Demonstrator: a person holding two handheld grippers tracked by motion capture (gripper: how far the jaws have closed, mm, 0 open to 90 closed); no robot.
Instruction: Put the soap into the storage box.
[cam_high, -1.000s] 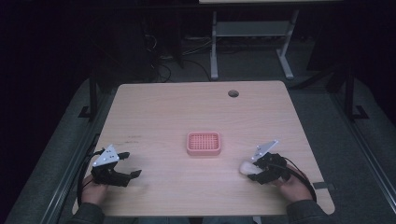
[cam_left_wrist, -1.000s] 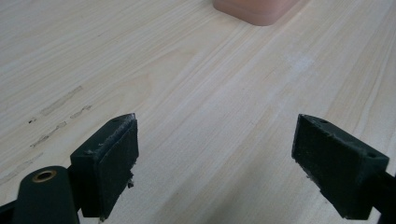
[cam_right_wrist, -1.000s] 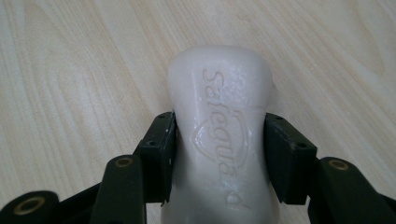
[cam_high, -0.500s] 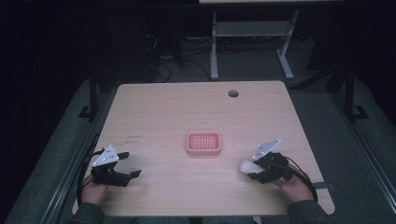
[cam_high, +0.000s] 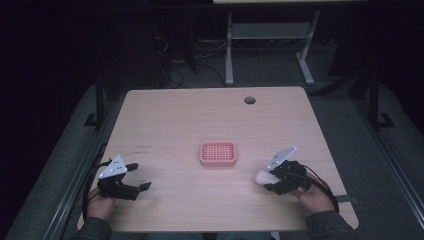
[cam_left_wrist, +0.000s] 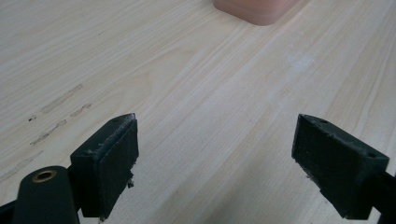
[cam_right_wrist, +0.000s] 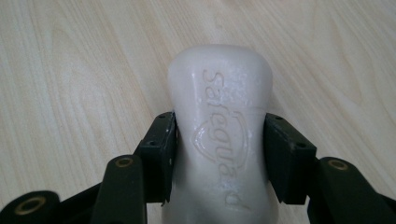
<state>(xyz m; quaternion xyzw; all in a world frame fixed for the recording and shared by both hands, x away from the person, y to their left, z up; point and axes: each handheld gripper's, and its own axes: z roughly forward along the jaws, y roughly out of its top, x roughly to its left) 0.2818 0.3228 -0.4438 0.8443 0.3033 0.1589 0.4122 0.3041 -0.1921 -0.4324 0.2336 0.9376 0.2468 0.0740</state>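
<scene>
1. While most of the high view is dark floor, the wooden table (cam_high: 175, 115) takes up its middle and lower part, with a small round hole (cam_high: 249, 100) near its upper right edge.
2. At the centre of the tabletop sits a pink soap dish (cam_high: 218, 153), apart from both grippers.
3. At lower left, the left gripper (cam_high: 137, 176) rests with its jaws spread wide and nothing between them.
4. At lower right, the right gripper (cam_high: 264, 179) is clamped on the soap.
5. Smallest, the white soap bar (cam_right_wrist: 219, 130), embossed "Safeguard", is pinched by its sides, to the lower right of the dish.
</scene>
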